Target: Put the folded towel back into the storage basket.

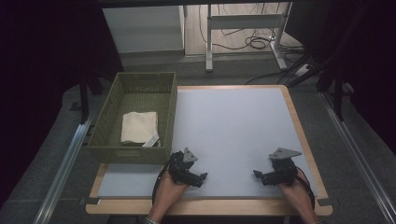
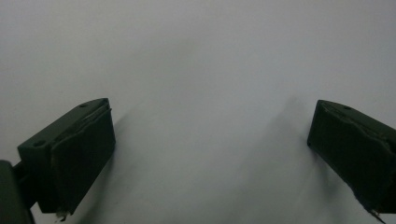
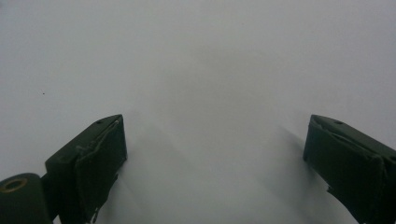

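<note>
Black jaws are held wide apart on the left gripper and right gripper, nothing between them. Ahead-left of the left gripper, a folded cream towel lies in the green basket, long axis pointing away; its white label is unreadable.

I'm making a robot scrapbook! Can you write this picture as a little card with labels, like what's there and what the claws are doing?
Table: white mat on a wooden top
Basket: green basket at the mat's left edge
Inside basket: folded cream cloth with a small tag
Left claw: open, holding nothing, low over the mat
Right claw: open, holding nothing, low over the mat
Hands: one behind each claw, near the front edge
</note>
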Tool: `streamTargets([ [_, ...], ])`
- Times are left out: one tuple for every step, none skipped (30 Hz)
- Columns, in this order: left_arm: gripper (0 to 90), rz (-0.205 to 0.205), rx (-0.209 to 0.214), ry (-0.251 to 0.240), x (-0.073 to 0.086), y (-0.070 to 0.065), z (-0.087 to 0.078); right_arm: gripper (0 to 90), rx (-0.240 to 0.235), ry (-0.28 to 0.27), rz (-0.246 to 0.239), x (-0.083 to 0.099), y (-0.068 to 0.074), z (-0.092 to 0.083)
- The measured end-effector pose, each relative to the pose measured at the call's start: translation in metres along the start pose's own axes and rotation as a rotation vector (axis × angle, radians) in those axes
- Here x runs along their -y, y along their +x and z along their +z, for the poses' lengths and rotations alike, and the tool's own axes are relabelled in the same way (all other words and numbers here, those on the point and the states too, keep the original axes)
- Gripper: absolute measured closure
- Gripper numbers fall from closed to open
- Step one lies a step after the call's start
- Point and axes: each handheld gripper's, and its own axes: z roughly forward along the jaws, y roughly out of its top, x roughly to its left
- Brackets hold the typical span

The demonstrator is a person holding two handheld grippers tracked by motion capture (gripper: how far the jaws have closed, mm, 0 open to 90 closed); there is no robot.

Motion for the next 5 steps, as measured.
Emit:
streamTargets([
  [0.8, -0.001, 0.000, -0.001, 0.0001, -0.0001, 0.0001, 6.1, 0.000, 0.000, 0.000, 0.0001, -0.0001, 0.0000],
  [0.8, 0.000, -0.002, -0.003, 0.0003, -0.0004, 0.0002, 6.1, -0.001, -0.001, 0.001, 0.0002, 0.0000, 0.0001],
  [0.8, 0.002, -0.004, -0.004, 0.0004, -0.0006, 0.0002, 6.1, -0.001, -0.001, 0.001, 0.0005, 0.0000, 0.0000],
  [0.8, 0.001, -0.003, -0.004, 0.0005, -0.0005, 0.0002, 6.1, -0.001, -0.001, 0.001, 0.0004, -0.0001, 0.0001],
  [0.8, 0.002, -0.004, -0.005, 0.0005, -0.0006, 0.0003, 6.1, -0.001, -0.001, 0.001, 0.0005, 0.0000, 0.0000],
])
